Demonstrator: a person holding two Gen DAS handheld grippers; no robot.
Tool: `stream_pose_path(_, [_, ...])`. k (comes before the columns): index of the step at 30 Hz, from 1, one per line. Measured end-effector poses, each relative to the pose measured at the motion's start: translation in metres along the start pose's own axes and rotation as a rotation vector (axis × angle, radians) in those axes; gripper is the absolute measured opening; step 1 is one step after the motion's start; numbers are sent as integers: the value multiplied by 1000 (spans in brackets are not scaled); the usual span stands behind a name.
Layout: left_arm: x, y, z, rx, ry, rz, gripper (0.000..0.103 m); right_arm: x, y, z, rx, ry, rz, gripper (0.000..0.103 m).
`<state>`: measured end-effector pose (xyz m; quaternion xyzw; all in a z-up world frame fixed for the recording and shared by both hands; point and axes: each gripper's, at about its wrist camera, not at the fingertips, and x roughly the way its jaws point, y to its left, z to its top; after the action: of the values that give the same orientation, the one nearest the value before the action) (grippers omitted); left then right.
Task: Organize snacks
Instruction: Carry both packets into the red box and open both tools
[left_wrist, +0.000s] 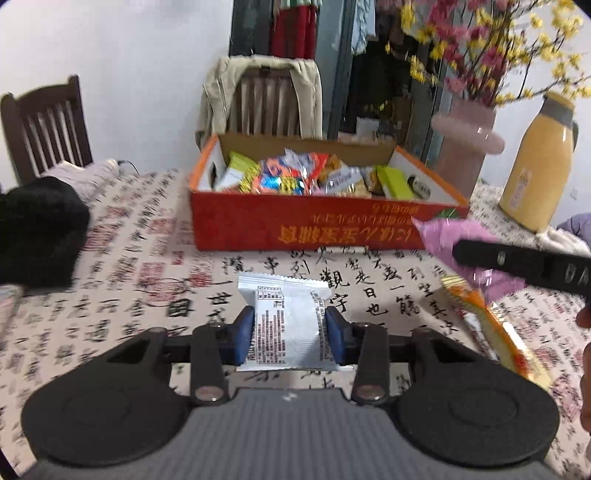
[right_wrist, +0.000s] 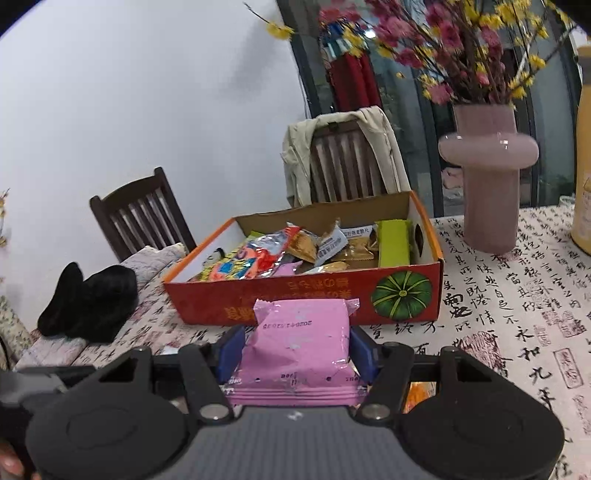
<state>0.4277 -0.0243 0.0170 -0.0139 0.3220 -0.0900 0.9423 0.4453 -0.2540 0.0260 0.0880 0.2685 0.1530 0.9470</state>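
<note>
The left tool (left_wrist: 290, 334) is pointing down toward the worktop (left_wrist: 147, 295), its blue pads clenching a white snack packet (left_wrist: 286, 325) by both sides; the packet's fine red and black print is too small to read. The right tool (right_wrist: 295, 350) is tilting down less steeply and grasping a pink snack packet (right_wrist: 301, 343), whose printed date line is showing reversed and not legible. Both packets are sitting just in front of the red cardboard box (right_wrist: 303, 299), which is holding mixed snack wrappers and bearing upside-down gold Chinese characters and a green pumpkin picture. An orange-and-yellow packet (left_wrist: 495, 328) is lying on the calligraphy-printed tablecloth (right_wrist: 517, 295) beside the left tool.
</note>
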Motion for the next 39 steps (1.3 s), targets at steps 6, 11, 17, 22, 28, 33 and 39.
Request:
stream_pose_path(6, [-67, -7, -18, -15, -74, -15, 41, -57, 18, -20, -70, -15, 0, 61])
stream_pose_path(11, [-110, -19, -44, -8, -82, -40, 41, -109, 33, -46, -110, -30, 10, 61])
stream_pose_path(17, [-157, -26, -74, -35, -100, -62, 41, -162, 44, -75, -113, -39, 16, 61])
stream_pose_path(22, [-183, -31, -89, -29, -117, -63, 41, -197, 50, -90, -108, -69, 16, 61])
stream_pose_path(28, [-200, -36, -95, -30, -140, -73, 41, -219, 51, -98, -111, -89, 0, 61])
stream_pose_path(33, [-202, -39, -92, -22, -149, -73, 41, -224, 51, -96, -111, -104, -5, 61])
stream_pose_path(39, [-199, -36, -53, 13, -152, -163, 41, -218, 43, -64, -78, -90, 88, 61])
